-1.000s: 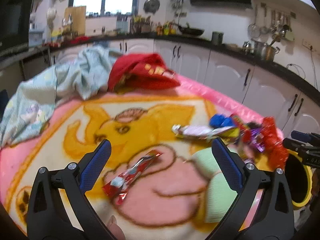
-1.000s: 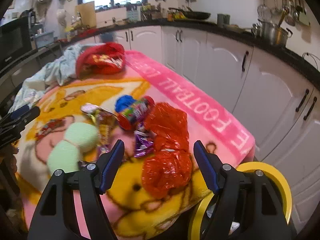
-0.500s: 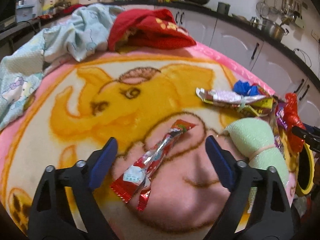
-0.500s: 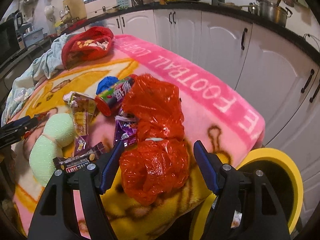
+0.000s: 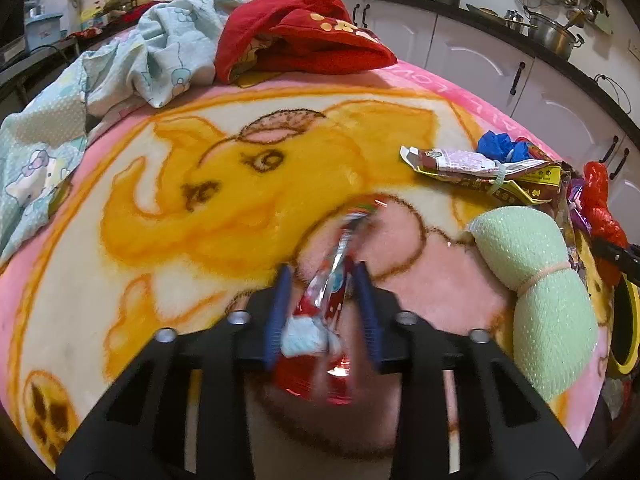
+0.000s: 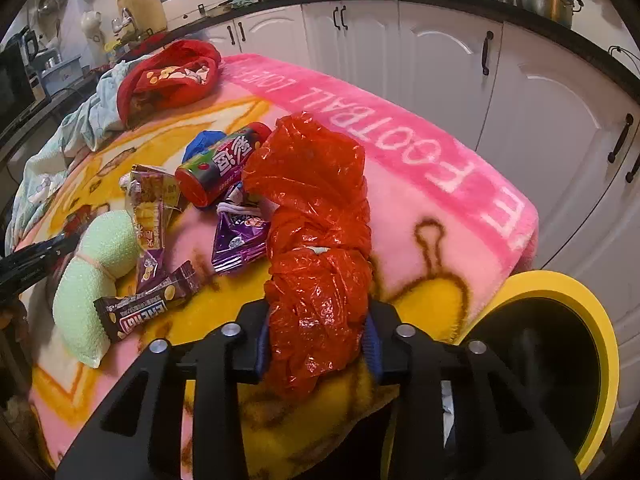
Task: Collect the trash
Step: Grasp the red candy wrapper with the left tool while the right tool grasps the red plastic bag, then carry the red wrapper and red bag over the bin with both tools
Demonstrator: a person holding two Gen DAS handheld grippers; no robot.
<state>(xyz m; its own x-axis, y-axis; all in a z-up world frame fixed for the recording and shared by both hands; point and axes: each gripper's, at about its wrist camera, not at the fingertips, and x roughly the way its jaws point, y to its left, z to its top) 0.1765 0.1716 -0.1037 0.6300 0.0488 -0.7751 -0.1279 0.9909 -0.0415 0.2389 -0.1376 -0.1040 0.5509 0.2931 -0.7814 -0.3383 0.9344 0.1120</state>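
On blanket [image 5: 168, 272], left gripper [image 5: 322, 280]: I just closed it on red wrapper [image 5: 332, 276].
Right gripper [image 6: 316, 334]: just closed, squeezing red bag [image 6: 316, 264].
Nearby: green roll [image 5: 536, 280] at 3 o'clock of wrapper.

The pink blanket [image 6: 420, 152] border reads "FOOTBALL"; a brown snack wrapper [image 6: 144, 312] bears mirrored-looking letters, unclear.
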